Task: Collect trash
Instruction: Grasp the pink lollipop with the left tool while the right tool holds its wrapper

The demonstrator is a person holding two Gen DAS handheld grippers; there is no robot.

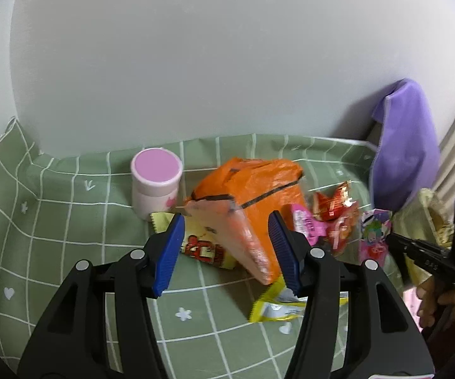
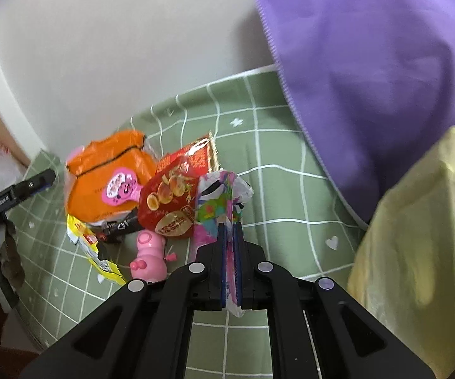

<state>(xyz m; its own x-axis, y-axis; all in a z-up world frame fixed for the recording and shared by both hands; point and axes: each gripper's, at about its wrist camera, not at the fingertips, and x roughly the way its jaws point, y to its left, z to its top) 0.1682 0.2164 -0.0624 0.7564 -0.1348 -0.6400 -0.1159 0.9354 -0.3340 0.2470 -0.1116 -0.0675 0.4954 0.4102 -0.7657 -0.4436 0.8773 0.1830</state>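
Note:
A heap of trash lies on the green checked cloth (image 1: 53,221). In it are an orange bag (image 1: 252,195), a red wrapper (image 2: 170,202), yellow wrappers (image 1: 278,306) and a pink bottle-shaped toy (image 2: 150,255). My left gripper (image 1: 225,252) is open with the orange bag's near corner between its blue pads. The right pad is close to the bag and the left pad stands apart from it. My right gripper (image 2: 230,230) is shut on a colourful pink and green wrapper (image 2: 221,195), held just right of the heap. The same wrapper (image 1: 374,230) shows in the left wrist view.
A pale yellow bag (image 2: 416,237) stands open at the right with wrappers inside. A purple cloth (image 2: 369,63) hangs against the white wall behind it. A white tub with a pink lid (image 1: 156,183) stands left of the heap. A hand (image 1: 439,297) holds the right gripper.

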